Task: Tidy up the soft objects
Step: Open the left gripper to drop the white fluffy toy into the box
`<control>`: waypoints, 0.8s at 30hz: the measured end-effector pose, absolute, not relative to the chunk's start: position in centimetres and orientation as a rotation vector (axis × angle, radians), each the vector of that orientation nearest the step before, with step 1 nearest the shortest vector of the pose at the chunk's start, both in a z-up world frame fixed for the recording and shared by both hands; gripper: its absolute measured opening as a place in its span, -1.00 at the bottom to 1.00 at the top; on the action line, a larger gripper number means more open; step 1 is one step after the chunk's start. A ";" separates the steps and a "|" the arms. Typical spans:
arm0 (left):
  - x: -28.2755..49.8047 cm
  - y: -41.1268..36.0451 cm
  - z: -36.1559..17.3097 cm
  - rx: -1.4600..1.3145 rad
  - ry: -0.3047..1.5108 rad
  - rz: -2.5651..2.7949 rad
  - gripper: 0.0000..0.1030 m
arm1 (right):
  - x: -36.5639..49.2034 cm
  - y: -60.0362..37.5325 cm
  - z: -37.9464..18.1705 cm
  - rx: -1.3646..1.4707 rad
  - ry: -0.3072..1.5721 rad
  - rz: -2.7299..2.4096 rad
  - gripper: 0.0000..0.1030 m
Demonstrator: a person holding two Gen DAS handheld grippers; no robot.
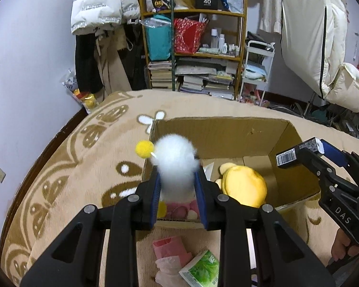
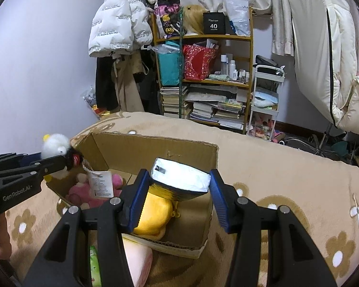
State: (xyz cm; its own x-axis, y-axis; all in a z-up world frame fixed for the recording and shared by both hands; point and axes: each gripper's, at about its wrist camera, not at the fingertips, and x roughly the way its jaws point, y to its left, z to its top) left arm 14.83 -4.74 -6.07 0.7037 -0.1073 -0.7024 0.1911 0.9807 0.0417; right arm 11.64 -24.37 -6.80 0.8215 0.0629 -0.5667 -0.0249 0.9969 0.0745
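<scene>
Left wrist: left gripper [image 1: 177,179] is clamped on a white fluffy toy [image 1: 174,157], held over the near-left corner of the cardboard box [image 1: 227,131]. Release only once it's well inside the rim, beside the yellow plush [image 1: 244,186]. Gripper is level, pointing forward.

Right wrist: right gripper [image 2: 177,193] squeezes a silver-and-dark packet [image 2: 179,181] above the box's middle, tilted slightly down. Lower it first, then let go.
</scene>
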 end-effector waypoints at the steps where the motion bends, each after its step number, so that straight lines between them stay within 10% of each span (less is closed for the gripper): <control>1: 14.9 -4.8 -6.2 0.121 0.782 -0.161 -0.49 | 11.7 -24.3 -6.9 0.064 0.611 0.049 0.05; 15: 13.7 -4.3 -6.4 0.140 0.859 -0.125 -0.34 | 11.1 -23.6 -7.3 0.041 0.640 0.079 0.09; 24: 11.8 -2.7 -4.6 0.111 0.845 -0.084 0.29 | 9.6 -23.5 -6.0 0.045 0.608 0.078 0.71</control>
